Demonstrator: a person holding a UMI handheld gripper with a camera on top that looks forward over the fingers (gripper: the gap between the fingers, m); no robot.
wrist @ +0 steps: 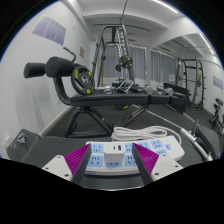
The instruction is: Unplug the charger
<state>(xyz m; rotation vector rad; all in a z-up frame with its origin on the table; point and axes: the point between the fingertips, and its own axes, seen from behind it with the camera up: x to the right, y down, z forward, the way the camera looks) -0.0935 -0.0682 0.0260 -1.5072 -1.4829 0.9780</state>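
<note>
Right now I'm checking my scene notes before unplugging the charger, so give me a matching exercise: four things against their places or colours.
Things:
1. power strip
2. charger
3. weight bench
4. hand-held gripper

Descriptions:
A. black, beyond the power strip
B. white block plugged into the strip
C. open, purple pads either side of the charger
D. white, lying on the floor just ahead of the fingers

Pairs: 1-D, 2-B, 3-A, 4-C

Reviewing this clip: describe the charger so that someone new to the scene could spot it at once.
Start at the black weight bench; on the floor before it lies a white power strip with a coiled white cord. The charger is the small white block plugged into the strip between the open gripper fingers, the only thing standing up from its sockets.
</note>
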